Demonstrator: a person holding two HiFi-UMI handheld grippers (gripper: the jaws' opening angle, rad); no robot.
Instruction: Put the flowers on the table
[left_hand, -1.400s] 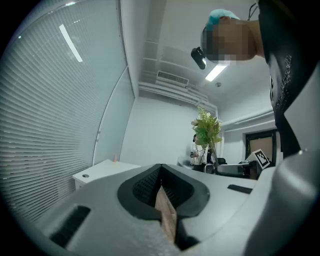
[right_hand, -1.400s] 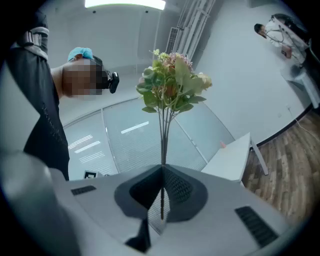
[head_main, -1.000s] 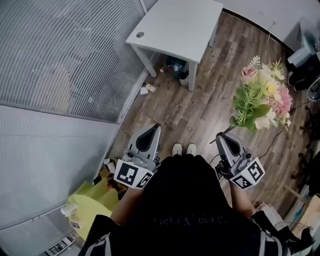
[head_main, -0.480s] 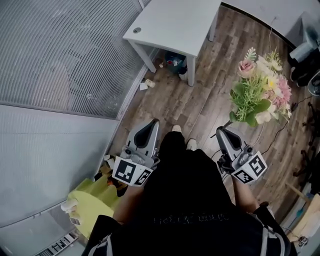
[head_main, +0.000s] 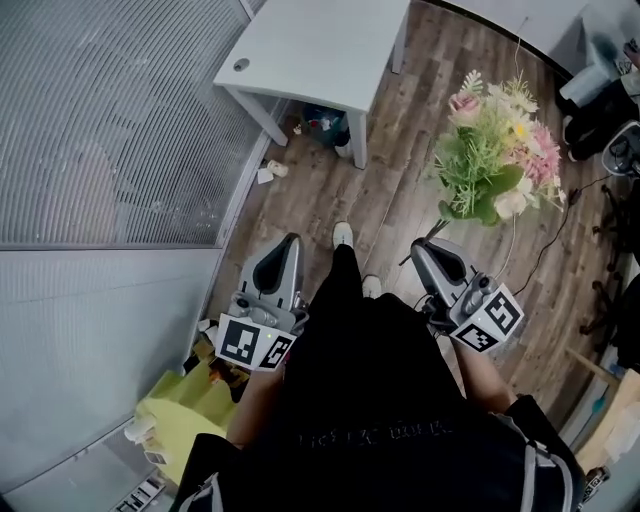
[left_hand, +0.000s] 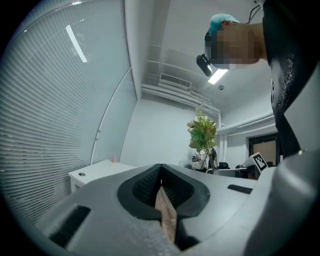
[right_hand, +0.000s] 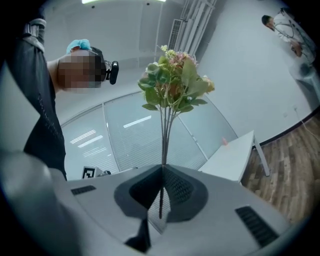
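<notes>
A bunch of artificial flowers (head_main: 495, 150), pink, white and yellow with green leaves, stands up from my right gripper (head_main: 432, 254), which is shut on its thin stems (right_hand: 163, 145). In the right gripper view the blooms (right_hand: 172, 82) rise straight above the closed jaws. The white table (head_main: 315, 45) stands ahead at the top of the head view, with a small grey disc (head_main: 240, 65) near its left corner. My left gripper (head_main: 279, 266) is held low at the left, jaws shut with nothing between them; its own view shows the table (left_hand: 97, 172) and the flowers (left_hand: 203, 132) beyond.
A glass wall with blinds (head_main: 110, 120) runs along the left. Small litter (head_main: 270, 172) and a bin (head_main: 325, 125) lie under the table. A yellow-green bag (head_main: 185, 415) sits at my lower left. Chairs and cables (head_main: 600, 110) crowd the right side on the wood floor (head_main: 390, 210).
I have stepped forward, one foot now ahead. The table and flowers have shifted left in the head view. Both grippers keep their hold and posture.
</notes>
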